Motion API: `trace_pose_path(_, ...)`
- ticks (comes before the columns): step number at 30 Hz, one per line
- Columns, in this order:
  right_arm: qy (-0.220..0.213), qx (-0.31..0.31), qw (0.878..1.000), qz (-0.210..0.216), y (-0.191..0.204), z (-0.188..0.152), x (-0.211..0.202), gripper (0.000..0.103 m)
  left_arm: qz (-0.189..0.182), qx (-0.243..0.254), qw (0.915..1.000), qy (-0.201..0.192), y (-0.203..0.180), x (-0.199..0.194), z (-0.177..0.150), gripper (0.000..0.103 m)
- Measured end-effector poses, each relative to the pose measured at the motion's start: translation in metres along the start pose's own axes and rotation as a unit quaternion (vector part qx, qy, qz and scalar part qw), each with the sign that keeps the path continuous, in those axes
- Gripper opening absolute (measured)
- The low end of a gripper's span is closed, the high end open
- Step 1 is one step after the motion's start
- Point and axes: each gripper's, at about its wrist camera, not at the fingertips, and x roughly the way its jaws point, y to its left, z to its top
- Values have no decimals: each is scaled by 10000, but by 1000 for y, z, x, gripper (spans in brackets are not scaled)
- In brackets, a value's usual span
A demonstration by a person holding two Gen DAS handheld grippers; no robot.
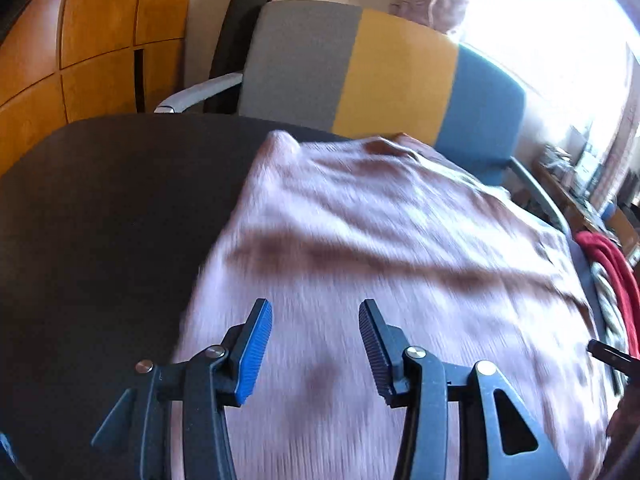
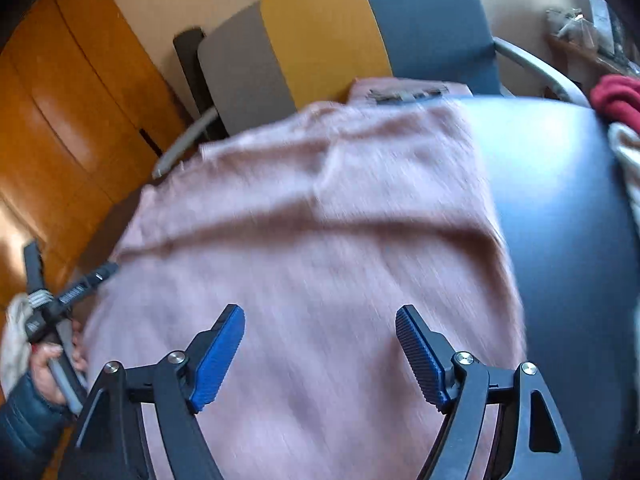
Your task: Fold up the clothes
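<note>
My left gripper (image 1: pixel 316 320) and right gripper (image 2: pixel 320 328) both hang with jaws apart and nothing between the pads, over the pink garment (image 1: pixel 380 248) spread flat across the dark table (image 1: pixel 100 208). A small label patch (image 2: pixel 408 94) sits at the garment's far edge by the striped chair (image 2: pixel 320 32), too blurred to read. Faint white lettering on the left gripper's body is also illegible.

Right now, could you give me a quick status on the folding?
Both grippers, left and right, open, empty. Pink garment on table. Red clothes at table's edge.
</note>
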Motion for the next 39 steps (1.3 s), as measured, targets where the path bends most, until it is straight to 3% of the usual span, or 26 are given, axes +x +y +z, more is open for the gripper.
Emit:
trace_pose_path(5, -78, -365, 9988, -321, -2, -46, -29, 80, 101, 556, 9983, 112, -10, -29, -52, 46)
trace_pose_path(8, -272, -1125, 9903, -773, 12, -69, -30, 81, 371, 1174, 9923, -95, -14, -30, -67, 50)
trace_pose_path(9, -336, -1400, 9851, -936, 17, -75, -30, 81, 410, 1244, 9913, -111, -14, -30, -67, 53)
trace_pose_path(10, -300, -1438, 9839, -1017, 19, -75, -28, 83, 436, 1206, 9917, -76, -12, -26, -63, 60)
trace_pose_path(12, -179, -1314, 9856, -1048, 16, -68, -24, 87, 484, 1084, 9929, 4, -8, -17, -53, 64)
trace_pose_path(16, -42, -1326, 9839, -1198, 17, -53, -8, 96, 619, 1069, 9922, 187, -10, 1, -29, 65)
trace_pose_path(22, 10, -1239, 9848, -1215, 16, -43, 3, 99, 580, 749, 9950, 317, -6, 10, -11, 64)
trace_pose_path(26, -29, -1129, 9881, -1043, 14, -50, -7, 99, 420, 490, 9978, 157, 5, -23, -28, 63)
trace_pose_path(30, -357, -578, 9968, -410, 5, -69, -42, 98, 263, -118, 9994, -176, 41, -73, -55, 63)
trace_pose_path(36, -698, 572, 9951, 401, -35, -100, -82, 97, -65, -587, 9982, 96, 90, -90, -83, 62)
trace_pose_path(39, -757, 841, 9919, 581, -50, -110, -89, 89, -267, -607, 9976, 205, 93, -88, -92, 62)
